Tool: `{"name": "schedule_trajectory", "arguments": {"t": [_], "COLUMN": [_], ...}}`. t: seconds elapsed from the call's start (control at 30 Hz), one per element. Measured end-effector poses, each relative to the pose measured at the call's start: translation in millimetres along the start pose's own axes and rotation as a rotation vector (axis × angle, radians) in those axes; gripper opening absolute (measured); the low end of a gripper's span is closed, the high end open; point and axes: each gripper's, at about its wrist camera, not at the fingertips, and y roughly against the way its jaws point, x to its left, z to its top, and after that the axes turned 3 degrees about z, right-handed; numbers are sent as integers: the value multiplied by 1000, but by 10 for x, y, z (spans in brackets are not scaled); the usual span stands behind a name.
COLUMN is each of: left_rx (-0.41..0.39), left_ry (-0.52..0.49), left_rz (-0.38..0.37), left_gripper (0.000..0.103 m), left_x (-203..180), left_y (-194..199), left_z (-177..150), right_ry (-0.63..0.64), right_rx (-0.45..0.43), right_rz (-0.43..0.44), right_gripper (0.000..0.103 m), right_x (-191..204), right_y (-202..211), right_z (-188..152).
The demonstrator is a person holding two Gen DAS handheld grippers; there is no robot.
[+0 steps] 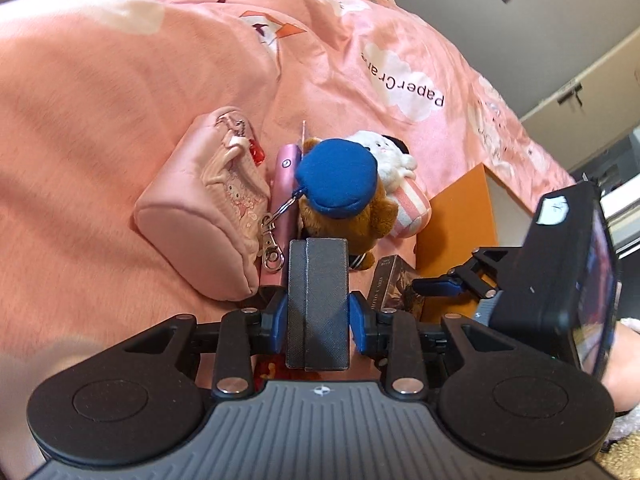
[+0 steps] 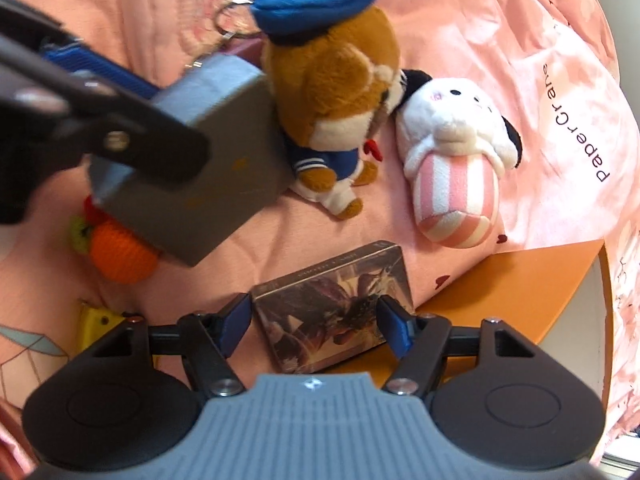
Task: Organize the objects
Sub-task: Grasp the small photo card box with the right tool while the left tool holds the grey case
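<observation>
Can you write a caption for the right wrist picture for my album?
Right gripper open around a card box, beside a sailor bear.

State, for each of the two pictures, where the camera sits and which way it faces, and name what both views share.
Left wrist: on the left gripper, which clamps a grey box, looking down at a pink pouch on the pink bedspread.
Right wrist: on the right gripper, looking steeply down, jaws open astride a card box.
Shared: the sailor bear, the white dog plush, both boxes.
</observation>
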Motion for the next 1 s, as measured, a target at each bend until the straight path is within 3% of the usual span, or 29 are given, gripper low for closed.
{"name": "schedule_trajectory", "arguments": {"t": [0.1,0.23,0.57,0.67,1.0], "left_rx": [-1,1,5,4,9], "left_ry": [45,67,64,59,52], "left_rz": [-23,-35,-39,-41,-37], "left_gripper": [37,37,37,37,37], "left_x": [79,122,140,136,129], "left_y": [3,-22,-25,-22,-34], "left_z": [-3,4,8,7,22], "right_ry": [-29,-101,-120,-129,-178], "right_rx": [26,71,128,104,-73], "right_rz": [5,13,-32,-56,-61], "right_gripper": [73,82,83,76,38], "right_x": [-33,-69,-156,-175,-319], "right_y": [-22,-139,-394,-384,68], "right_z": [70,161,243,239,66]}}
